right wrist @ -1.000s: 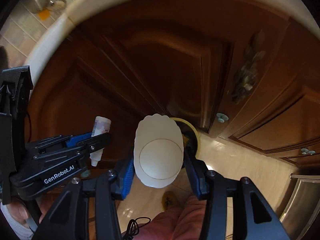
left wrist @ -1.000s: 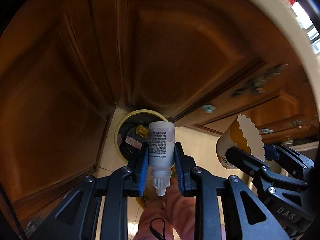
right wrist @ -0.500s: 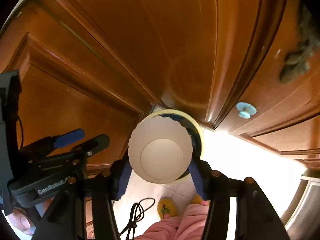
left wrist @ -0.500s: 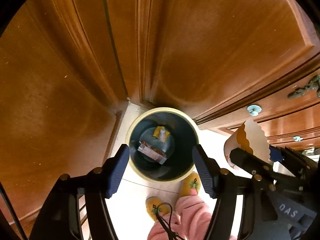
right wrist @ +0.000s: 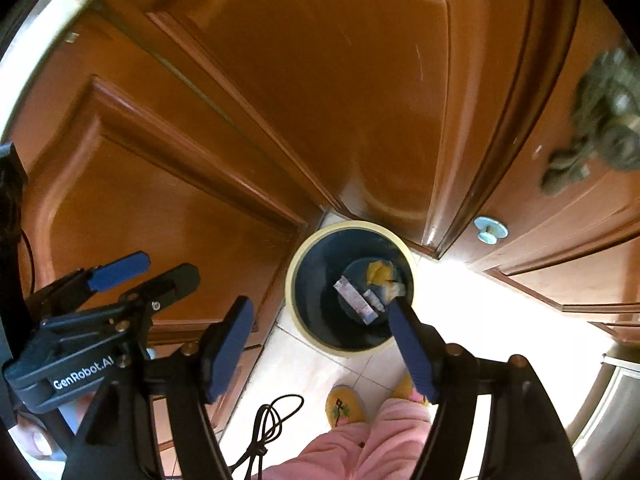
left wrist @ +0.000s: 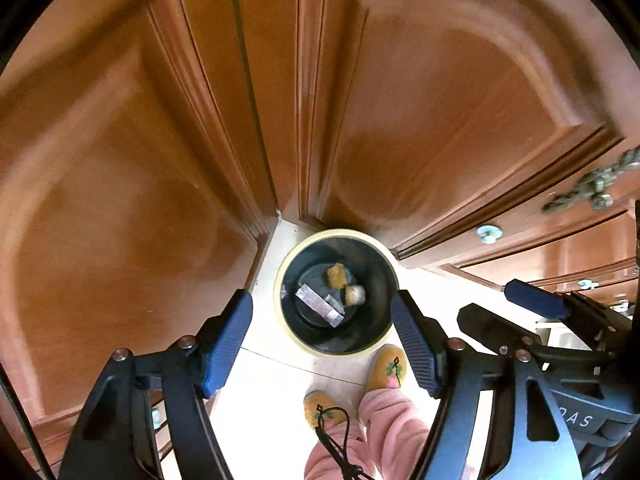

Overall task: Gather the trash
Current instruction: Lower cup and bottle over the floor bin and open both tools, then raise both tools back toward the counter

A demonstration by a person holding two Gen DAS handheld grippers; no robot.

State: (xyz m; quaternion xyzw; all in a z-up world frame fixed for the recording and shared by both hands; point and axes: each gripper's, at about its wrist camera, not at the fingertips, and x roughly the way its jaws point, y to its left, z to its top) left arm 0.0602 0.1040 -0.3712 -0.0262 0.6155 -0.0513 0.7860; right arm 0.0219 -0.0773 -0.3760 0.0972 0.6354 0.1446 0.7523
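Note:
A dark trash bin with a cream rim (left wrist: pixel 340 233) (right wrist: pixel 291 280) stands on the tiled floor in the corner of the wooden cabinets, straight below both grippers. Inside it lie a silvery packet (left wrist: pixel 320 305) (right wrist: pixel 356 301), a yellow scrap (left wrist: pixel 338 274) (right wrist: pixel 378 272) and the paper cup (left wrist: pixel 355 295) (right wrist: pixel 395 290). Beside the packet something pale shows, perhaps the white bottle (right wrist: pixel 374 300). My left gripper (left wrist: pixel 322 340) (right wrist: pixel 160 270) hangs above the bin, jaws opening, nothing between them. My right gripper (right wrist: pixel 320 346) (left wrist: pixel 504 304) is beside it, also opening and empty.
Wooden cabinet doors (left wrist: pixel 440 100) close in behind and to both sides of the bin, with a pale knob (right wrist: pixel 491 231) at the right. A person's yellow slippers (left wrist: pixel 390 368) and pink trouser legs stand just in front of the bin. A black cable (right wrist: pixel 272 420) hangs down.
The left gripper let go of the white bottle first, then the right gripper released the paper cup, which now lies in the bin. Both pairs of jaws have widened and both hands came lower.

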